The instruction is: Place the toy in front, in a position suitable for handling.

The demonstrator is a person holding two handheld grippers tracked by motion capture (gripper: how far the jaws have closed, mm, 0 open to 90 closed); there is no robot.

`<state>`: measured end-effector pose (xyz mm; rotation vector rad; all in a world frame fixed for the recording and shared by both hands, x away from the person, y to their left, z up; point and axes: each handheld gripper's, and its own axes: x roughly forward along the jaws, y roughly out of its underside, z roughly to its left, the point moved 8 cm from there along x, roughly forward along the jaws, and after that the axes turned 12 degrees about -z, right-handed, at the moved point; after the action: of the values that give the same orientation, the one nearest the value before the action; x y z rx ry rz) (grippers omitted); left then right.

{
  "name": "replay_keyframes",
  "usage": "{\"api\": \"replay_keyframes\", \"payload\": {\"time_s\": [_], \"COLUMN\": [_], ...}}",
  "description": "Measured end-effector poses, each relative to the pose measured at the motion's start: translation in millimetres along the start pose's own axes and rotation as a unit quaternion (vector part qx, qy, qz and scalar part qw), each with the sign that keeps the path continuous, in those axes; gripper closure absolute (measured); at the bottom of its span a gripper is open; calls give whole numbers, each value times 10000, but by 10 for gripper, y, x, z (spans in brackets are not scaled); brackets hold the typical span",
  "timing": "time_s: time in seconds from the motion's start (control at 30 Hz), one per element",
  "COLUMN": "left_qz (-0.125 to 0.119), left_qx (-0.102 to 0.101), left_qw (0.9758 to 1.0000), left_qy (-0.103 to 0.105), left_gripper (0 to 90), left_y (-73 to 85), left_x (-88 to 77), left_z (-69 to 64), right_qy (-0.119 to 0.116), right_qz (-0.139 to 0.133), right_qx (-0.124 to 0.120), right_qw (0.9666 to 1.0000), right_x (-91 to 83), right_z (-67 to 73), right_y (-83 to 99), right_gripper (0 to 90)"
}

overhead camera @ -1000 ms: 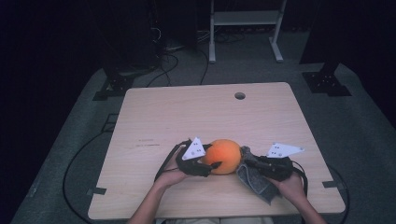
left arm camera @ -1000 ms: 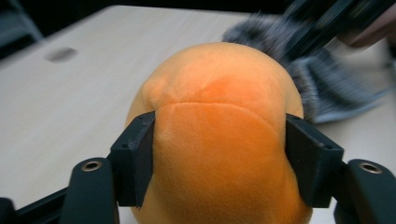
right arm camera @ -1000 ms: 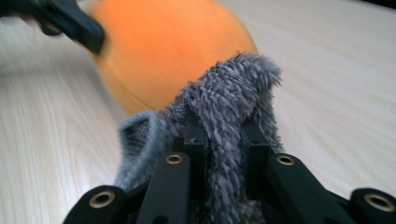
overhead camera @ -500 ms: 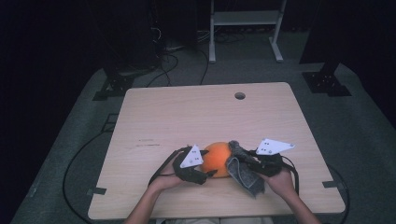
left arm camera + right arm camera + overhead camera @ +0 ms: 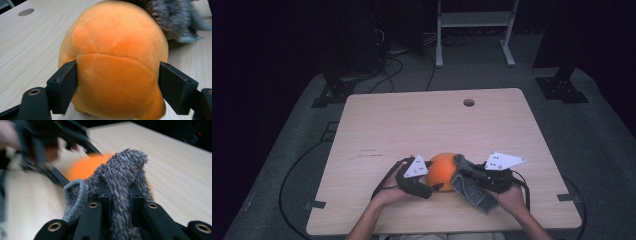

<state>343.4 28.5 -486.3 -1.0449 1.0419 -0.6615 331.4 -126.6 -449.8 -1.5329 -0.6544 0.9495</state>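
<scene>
An orange plush toy (image 5: 443,167) sits on the wooden table (image 5: 422,120) near the front edge. My left gripper (image 5: 435,180) has a jaw on each side of the toy (image 5: 117,62). Its jaws have just been opening, but the pads still dent the plush in the left gripper view (image 5: 117,82). My right gripper (image 5: 463,174) comes in from the right, shut on a grey fuzzy cloth (image 5: 471,191). The cloth (image 5: 120,175) bunches up between the jaws (image 5: 119,192) and touches the toy's right side (image 5: 82,167).
A round cable hole (image 5: 469,102) lies in the table's far right part. Cables (image 5: 292,175) trail from both grippers over the table's front corners. A white metal stand (image 5: 472,30) is on the dark floor behind the table.
My right gripper has moved left with the grey cloth, bringing it from beside the orange toy to against it. The left gripper has stayed in place at the toy.
</scene>
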Motion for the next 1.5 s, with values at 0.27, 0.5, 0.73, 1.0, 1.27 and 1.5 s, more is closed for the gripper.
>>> {"api": "replay_keyframes", "payload": {"time_s": [0.27, 0.5, 0.73, 1.0, 1.27, 1.5], "left_qz": [67, 127, 56, 155, 71, 77], "left_qx": [166, 226, 212, 611, 600, 566], "left_qw": [9998, 9997, 9997, 9980, 9982, 9984], "left_qy": [-58, -42, -93, -43, 2, -22], "left_gripper": [222, 221, 196, 229, 248, 212], "left_y": [89, 103, 73, 20, 56, 31], "left_x": [-37, -51, -49, -17, -36, -31], "left_z": [-29, -46, -37, -104, -117, -91], "right_qy": [225, 436, 370, -144, -120, 177], "right_qz": [13, 429, 580, 73, 309, 364], "right_qx": [132, 782, 631, -55, -221, 135], "right_qw": [9997, 9951, 9956, 9999, 9992, 9991], "right_x": [38, -96, -212, -38, 178, 9], "right_z": [-166, -428, -352, 61, -19, -263], "right_y": [58, 398, 444, -78, -121, 73], "right_gripper": [764, 762, 762, 761, 761, 761]}}
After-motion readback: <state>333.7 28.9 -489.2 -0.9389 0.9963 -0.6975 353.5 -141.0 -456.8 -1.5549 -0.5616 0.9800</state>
